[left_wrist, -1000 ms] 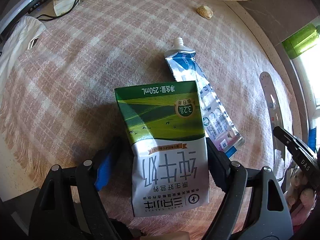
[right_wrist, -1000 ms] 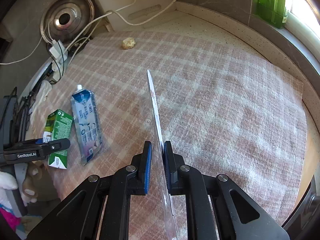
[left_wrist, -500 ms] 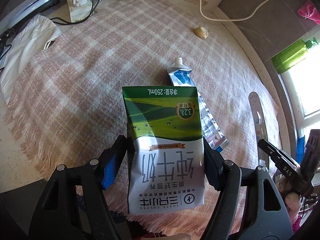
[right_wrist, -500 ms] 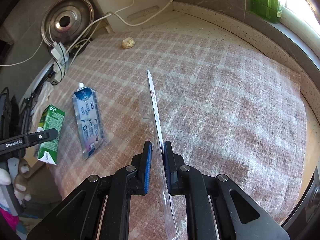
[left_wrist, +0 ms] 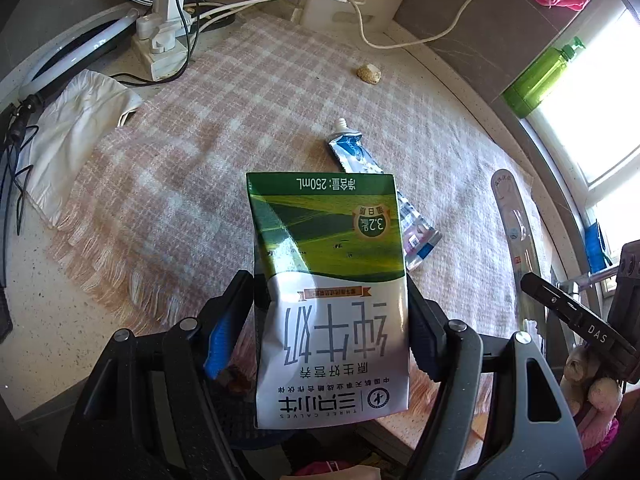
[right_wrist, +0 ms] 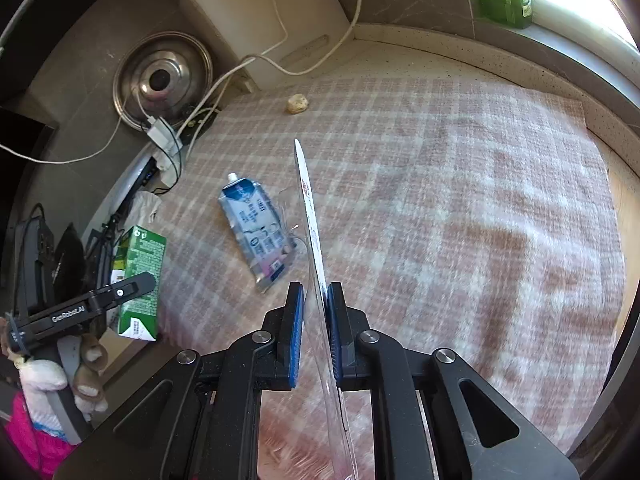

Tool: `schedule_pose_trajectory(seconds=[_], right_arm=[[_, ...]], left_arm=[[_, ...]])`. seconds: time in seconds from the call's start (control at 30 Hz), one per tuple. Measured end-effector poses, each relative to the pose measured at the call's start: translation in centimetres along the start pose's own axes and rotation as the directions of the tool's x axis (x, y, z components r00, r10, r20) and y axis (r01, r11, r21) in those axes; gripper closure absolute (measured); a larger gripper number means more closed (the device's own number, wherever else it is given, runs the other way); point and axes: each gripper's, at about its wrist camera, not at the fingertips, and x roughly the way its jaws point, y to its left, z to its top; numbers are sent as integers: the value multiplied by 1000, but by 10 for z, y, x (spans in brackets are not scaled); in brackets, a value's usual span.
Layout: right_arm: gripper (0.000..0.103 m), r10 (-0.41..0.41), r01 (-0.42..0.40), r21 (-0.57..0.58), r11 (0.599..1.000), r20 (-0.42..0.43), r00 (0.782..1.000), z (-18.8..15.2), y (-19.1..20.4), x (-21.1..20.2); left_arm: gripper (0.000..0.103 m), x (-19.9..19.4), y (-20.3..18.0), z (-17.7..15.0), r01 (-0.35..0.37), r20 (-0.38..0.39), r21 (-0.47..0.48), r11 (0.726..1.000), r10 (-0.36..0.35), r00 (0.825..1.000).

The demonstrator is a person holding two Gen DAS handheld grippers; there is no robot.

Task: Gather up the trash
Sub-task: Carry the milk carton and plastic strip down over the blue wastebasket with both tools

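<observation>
My left gripper (left_wrist: 332, 300) is shut on a green and white milk carton (left_wrist: 328, 264) and holds it above the near edge of the pink checked cloth (left_wrist: 224, 120). The carton also shows in the right wrist view (right_wrist: 140, 276), at the left beside the counter edge. My right gripper (right_wrist: 314, 312) is shut on a thin clear plastic wrapper (right_wrist: 310, 216), held edge-on above the cloth. The wrapper shows in the left wrist view (left_wrist: 514, 224) too. A flattened blue and silver tube (right_wrist: 258, 232) lies on the cloth. A small beige scrap (right_wrist: 297, 103) lies at the cloth's far edge.
A power strip with white cables (left_wrist: 164, 40) and a white cloth (left_wrist: 76, 128) lie left of the checked cloth. A steel lid (right_wrist: 162, 80) and a white board (right_wrist: 264, 12) lean on the back wall. A green bottle (left_wrist: 540, 76) stands by the window.
My left gripper has lifted the milk carton and drawn it back toward the near edge of the cloth. My right gripper has held the wrapper almost still.
</observation>
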Motion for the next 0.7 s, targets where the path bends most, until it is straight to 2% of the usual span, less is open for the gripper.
schedule_pose_trajectory(seconds=[0.3,0.7], right_arm=[[93,29,-28,42,999,-9,1000,-57,55,-5],[93,38,-32,80,996,-75,996,-128,103,14]], left_arm=[[30,-23,31,-43,15,-26,61,998,-14,1000],[30,-27,66,-99,44,-96,83,996,-36,995]])
